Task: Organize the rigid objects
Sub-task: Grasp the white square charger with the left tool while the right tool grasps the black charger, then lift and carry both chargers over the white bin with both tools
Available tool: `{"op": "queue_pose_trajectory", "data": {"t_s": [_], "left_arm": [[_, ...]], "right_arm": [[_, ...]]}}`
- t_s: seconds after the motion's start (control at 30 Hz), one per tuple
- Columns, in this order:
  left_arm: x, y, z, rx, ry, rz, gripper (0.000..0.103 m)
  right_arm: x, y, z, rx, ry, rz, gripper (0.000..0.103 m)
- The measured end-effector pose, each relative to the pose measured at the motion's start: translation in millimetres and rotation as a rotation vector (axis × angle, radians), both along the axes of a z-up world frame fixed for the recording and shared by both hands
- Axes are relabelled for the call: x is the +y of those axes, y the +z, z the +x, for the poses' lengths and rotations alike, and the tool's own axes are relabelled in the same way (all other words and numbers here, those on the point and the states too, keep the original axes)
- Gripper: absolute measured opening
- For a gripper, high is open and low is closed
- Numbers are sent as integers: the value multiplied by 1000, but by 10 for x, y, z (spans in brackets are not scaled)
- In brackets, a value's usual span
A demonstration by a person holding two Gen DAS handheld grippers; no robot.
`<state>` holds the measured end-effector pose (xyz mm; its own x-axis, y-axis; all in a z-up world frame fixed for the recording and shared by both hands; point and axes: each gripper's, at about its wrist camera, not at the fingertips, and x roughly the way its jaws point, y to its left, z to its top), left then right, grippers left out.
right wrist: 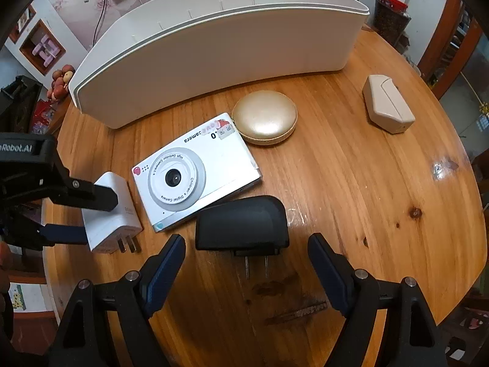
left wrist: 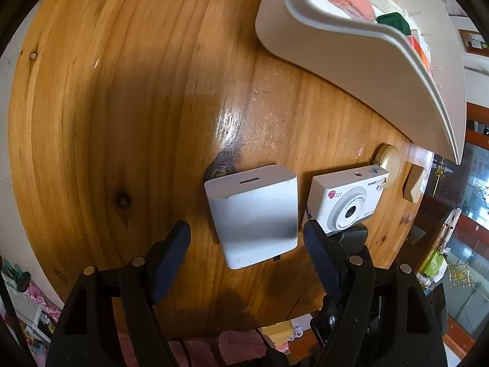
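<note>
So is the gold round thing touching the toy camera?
Cannot tell. In the right wrist view the gold round case sits right against the camera's top corner, but no clear contact or gap shows.

Black gripper [right wrist: 244,263], navy ribbed pads [right wrist: 163,270], silver screws

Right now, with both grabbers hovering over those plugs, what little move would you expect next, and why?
Probably the left gripper closing on the white charger: its open fingers already sit on either side of it, and the white bin behind holds other sorted items. The right gripper also frames the black charger.
</note>
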<state>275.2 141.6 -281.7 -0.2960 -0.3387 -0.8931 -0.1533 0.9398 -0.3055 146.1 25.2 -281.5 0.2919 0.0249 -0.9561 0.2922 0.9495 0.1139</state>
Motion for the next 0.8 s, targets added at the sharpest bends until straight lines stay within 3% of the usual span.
{"op": "queue_pose_trajectory", "data": {"t_s": [0.13,0.4,0.8], "left_arm": [[18,-39,-6,15,24,3,79],[-52,-48,-29,2,56,26,78],[-115,-27,-77,7,124,31,62]], "right_arm": [[-1,-20,48,1,19,2,82],[-14,-31,69,11,80,25,70],[-72,-27,206,48,209,47,64]]}}
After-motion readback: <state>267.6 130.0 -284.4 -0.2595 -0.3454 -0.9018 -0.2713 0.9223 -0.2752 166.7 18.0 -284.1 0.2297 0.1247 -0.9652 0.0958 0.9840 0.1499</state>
